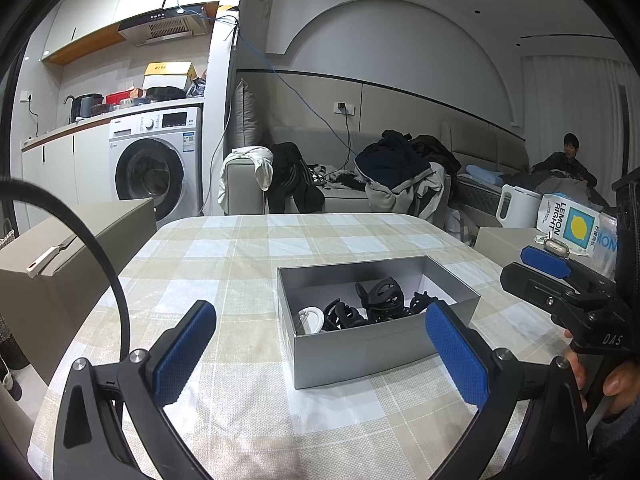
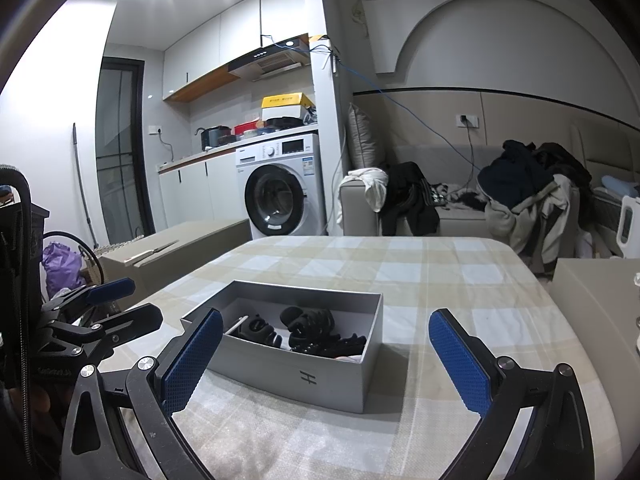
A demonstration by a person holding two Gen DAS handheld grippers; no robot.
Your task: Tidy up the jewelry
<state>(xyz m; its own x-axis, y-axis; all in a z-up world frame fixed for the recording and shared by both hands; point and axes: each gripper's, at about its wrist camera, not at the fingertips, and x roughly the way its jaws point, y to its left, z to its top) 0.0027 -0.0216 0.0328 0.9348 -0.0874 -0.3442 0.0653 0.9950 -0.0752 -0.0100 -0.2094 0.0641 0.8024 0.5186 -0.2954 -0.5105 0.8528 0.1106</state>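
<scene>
Ahead of parted fingers (image 2: 192, 356): grey box (image 2: 280, 372), clips (image 2: 308, 326) inside.

The room is dim and cool, evenly lit from overhead; glare streaks the cabinets (image 2: 240, 28) at the top left of the right view; the wall (image 2: 48, 120) there washes out white; soft shadow pools inside the box (image 2: 296, 380); fisheye bends the table (image 1: 240, 240) edges, corners go black; the tongs' near parts blur slightly.
</scene>
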